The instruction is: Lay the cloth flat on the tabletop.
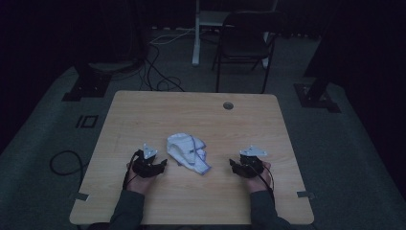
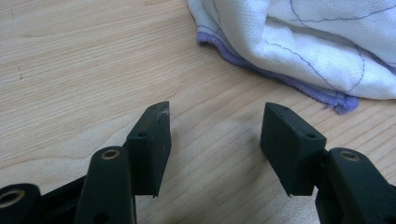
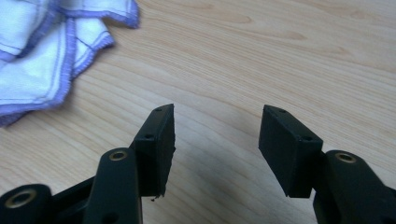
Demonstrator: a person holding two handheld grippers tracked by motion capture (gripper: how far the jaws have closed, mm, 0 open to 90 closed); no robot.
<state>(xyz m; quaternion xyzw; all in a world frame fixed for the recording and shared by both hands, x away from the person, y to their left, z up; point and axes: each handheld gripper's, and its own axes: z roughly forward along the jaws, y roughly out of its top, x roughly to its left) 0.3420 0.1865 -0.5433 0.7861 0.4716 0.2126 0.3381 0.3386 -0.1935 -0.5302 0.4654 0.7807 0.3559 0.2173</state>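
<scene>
Two grippers flank a crumpled cloth point(image 1: 187, 152) that lies near the middle of the desk point(image 1: 143, 110), and neither touches it. Judging from this, the work on the cloth (folding or smoothing, most likely) has not begun: it is bunched, its purple hem doubled over itself, and every step seems left to do. The left gripper point(image 1: 160, 165) rests low at the cloth's left, pointing toward it, jaws wide apart with only bare wood between them; in the left gripper view the hem point(image 2: 280, 77) lies just beyond the tips. The right gripper point(image 1: 233, 165) sits farther off at the right, also aimed inward, jaws apart and holding nothing. Both forearms come in level from the near edge.
</scene>
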